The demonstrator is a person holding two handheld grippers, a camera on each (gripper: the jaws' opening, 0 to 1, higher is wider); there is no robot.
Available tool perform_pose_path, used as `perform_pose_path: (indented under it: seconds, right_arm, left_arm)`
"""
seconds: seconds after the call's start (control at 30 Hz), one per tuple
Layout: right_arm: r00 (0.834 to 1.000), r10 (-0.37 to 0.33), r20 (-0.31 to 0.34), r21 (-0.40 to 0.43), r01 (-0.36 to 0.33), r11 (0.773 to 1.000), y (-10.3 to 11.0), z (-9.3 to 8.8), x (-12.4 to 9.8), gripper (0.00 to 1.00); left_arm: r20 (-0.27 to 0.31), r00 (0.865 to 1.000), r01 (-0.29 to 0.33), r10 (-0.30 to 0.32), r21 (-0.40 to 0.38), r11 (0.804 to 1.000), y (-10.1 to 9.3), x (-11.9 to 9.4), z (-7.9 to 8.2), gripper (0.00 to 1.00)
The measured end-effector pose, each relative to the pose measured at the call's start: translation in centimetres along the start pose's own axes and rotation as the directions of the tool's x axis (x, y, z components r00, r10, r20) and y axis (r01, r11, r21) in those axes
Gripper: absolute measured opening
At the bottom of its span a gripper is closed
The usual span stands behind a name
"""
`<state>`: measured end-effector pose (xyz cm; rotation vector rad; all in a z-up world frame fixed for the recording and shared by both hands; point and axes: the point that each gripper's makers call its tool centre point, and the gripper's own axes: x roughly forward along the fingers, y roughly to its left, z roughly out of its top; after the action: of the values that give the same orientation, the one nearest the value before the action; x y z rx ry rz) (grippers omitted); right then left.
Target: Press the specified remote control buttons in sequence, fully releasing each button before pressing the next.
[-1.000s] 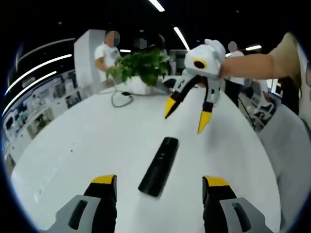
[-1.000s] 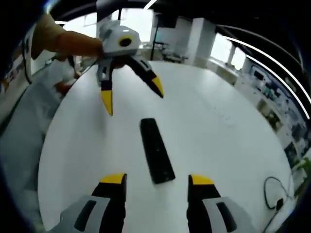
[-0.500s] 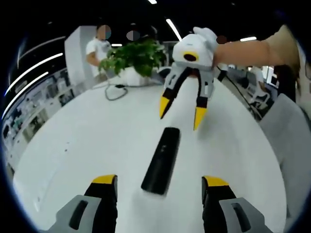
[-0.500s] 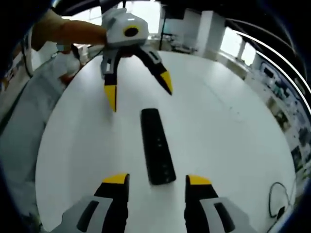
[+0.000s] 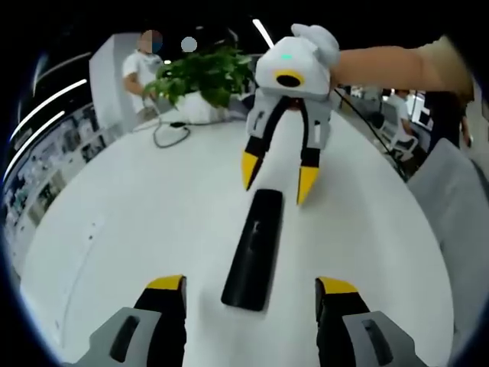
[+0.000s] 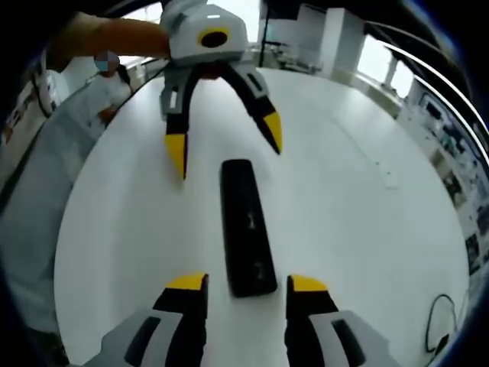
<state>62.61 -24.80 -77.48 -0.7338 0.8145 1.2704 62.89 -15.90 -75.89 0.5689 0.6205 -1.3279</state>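
A long black remote (image 5: 254, 248) lies flat on the white round table (image 5: 137, 222), pointing away from me. My left gripper (image 5: 250, 284) stands open, its yellow-tipped jaws either side of the remote's near end and apart from it. My right gripper (image 5: 279, 176) reaches in from the top, held by a hand, open, its tips just above the remote's far end. In the right gripper view the remote (image 6: 244, 222) shows small buttons. There my right gripper (image 6: 246, 282) flanks its near end without touching, and the left gripper (image 6: 225, 144) hangs open over the far end.
A potted plant (image 5: 202, 76) and a looped cable (image 5: 170, 134) sit at the table's far side, with a person (image 5: 141, 73) standing behind. A grey chair back (image 5: 454, 229) borders the table on the right. Another cable (image 6: 439, 325) lies near the rim.
Both grippers have come closer to the remote from opposite ends. The right gripper's jaws have drawn in a little. The remote has stayed put.
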Motion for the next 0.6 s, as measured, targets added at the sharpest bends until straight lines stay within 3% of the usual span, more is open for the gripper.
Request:
perform_pose_path:
  seconds: [0.6]
  right_arm:
    - [0.995,0.047,-0.087,-0.046,-0.052,0.998,-0.9,-0.7,1.1,0.28]
  left_arm:
    - [-0.103,0.993,0.064,-0.060,0.034,0.997,0.3,1.5,-0.6,0.53]
